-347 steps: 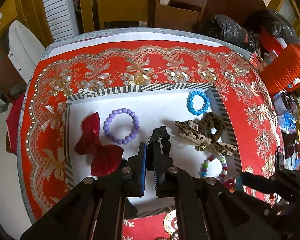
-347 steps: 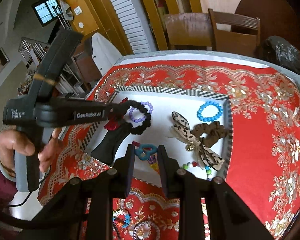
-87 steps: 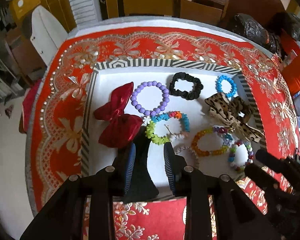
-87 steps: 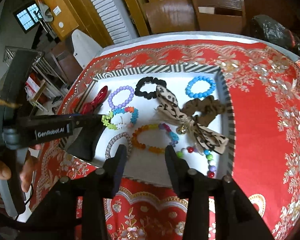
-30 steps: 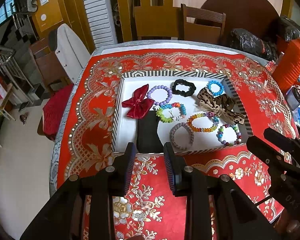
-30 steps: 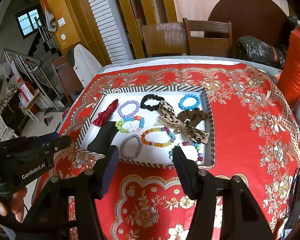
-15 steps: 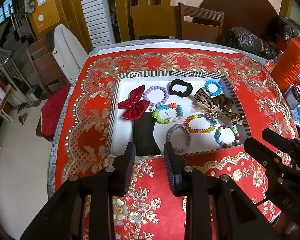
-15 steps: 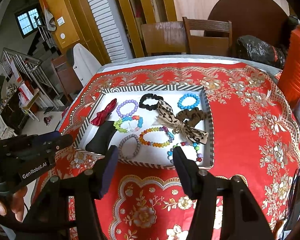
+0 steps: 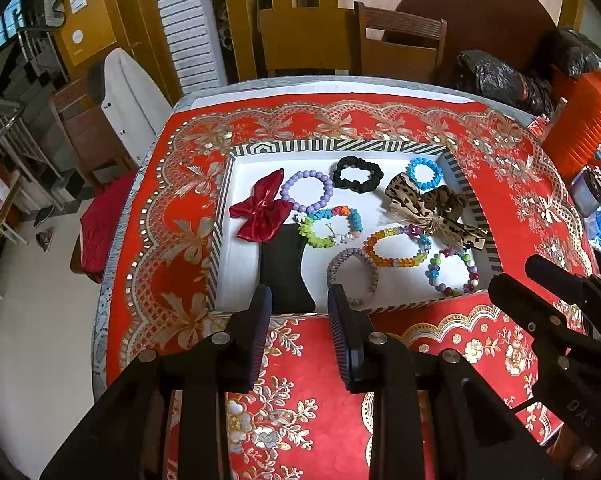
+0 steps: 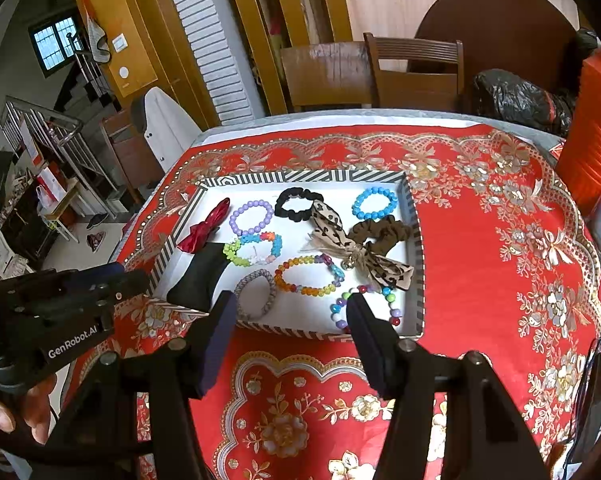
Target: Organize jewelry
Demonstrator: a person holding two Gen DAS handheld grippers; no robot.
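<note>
Apparently sorting is finished: every bracelet lies in the white striped-rim tray (image 9: pixel 454 168); my left gripper (image 9: pixel 296 312) and right gripper (image 10: pixel 290 320) hang wide, empty; next, withdraw.

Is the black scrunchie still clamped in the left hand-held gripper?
No: the black scrunchie lies at the back of the tray, and the left hand-held gripper is open and empty.

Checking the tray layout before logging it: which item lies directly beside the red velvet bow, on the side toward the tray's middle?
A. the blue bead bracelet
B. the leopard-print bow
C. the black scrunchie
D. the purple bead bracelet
D: the purple bead bracelet lies right next to the red velvet bow in the striped tray; the others lie farther across.
</note>
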